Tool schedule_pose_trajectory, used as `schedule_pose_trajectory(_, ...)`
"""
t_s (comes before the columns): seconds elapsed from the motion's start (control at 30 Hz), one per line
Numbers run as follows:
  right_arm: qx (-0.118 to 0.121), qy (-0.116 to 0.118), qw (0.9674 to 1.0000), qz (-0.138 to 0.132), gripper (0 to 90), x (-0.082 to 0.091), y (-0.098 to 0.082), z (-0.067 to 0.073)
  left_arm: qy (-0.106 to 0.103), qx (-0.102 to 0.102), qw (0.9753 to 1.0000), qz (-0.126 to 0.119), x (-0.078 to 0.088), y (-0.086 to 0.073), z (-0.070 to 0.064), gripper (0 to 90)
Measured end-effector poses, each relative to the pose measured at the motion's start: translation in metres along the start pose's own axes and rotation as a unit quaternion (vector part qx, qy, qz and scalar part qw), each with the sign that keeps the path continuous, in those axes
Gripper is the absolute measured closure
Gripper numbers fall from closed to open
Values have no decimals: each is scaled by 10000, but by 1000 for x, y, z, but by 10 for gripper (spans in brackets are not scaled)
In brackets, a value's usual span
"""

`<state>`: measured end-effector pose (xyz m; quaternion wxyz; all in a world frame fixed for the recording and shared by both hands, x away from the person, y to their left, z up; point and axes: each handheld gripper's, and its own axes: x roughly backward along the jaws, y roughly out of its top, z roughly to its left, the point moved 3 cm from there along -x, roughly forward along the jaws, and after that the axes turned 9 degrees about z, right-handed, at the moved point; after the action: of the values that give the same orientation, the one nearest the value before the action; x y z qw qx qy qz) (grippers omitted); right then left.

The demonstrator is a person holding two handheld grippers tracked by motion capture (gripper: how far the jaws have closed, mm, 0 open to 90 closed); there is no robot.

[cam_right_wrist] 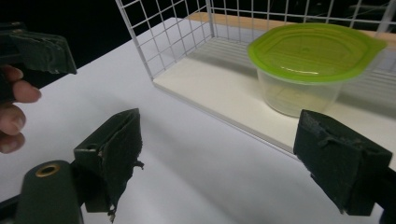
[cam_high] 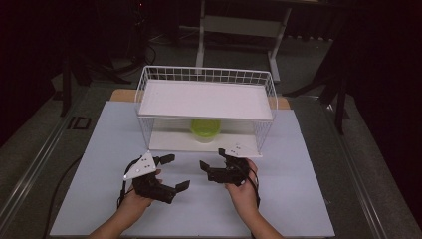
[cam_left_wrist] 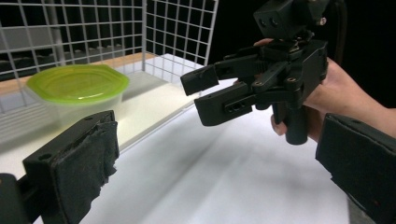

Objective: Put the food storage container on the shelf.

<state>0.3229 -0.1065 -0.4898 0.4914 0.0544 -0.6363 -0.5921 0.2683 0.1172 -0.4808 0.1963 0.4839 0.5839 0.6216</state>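
Facing: both grippers hover over the desk (cam_high: 99, 149), pointed at the wire rack (cam_high: 149, 89).
Container: a clear plastic tub with a green lid (cam_right_wrist: 314, 49) stands on the rack's lower shelf (cam_right_wrist: 219, 84), ahead of the right gripper (cam_right_wrist: 219, 154) and beyond its right jaw; ahead-left of the left gripper (cam_left_wrist: 224, 172).
Right gripper: jaws spread wide, nothing between them, well short of the tub.
Left gripper: jaws spread, empty, near the right gripper.
Handling: probably light and empty-looking; thin walls likely flex, smooth plastic may slip.
Hold: judged best across the body just under the lid rim, with gentle pressure.
Risk: the upper shelf leaves little headroom; the lid could pop off.
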Motion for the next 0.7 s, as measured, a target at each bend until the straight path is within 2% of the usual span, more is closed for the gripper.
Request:
schedule_pose_trajectory(0.1, 80, -57, 9999, 37, 155, 4, -5, 0, -42, 17, 10000, 5, 3, -1, 0, 3)
schedule_pose_trajectory(0.17, 128, -89, 9999, 34, 155, 8, -8, 0, 88, -3, 10000, -44, 6, -2, 0, 3)
schedule_pose_trajectory(0.23, 144, -107, 9998, -17, 155, 13, -10, 0, 59, 30, 10000, -19, 8, -3, 2, 3)
schedule_pose_trajectory(0.4, 164, -71, 9998, -70, 156, 24, -13, -3, 91, 3, 9999, 80, 16, -7, 7, 3)
schedule_pose_trajectory(0.53, 147, 41, 9999, -59, 156, 35, -17, -4, 97, 102, 9999, 101, 24, -13, 10, 3)
schedule_pose_trajectory(0.7, 205, -14, 9998, -15, 156, 46, -23, -6, 203, 150, 9996, 137, 36, -19, 15, 3)
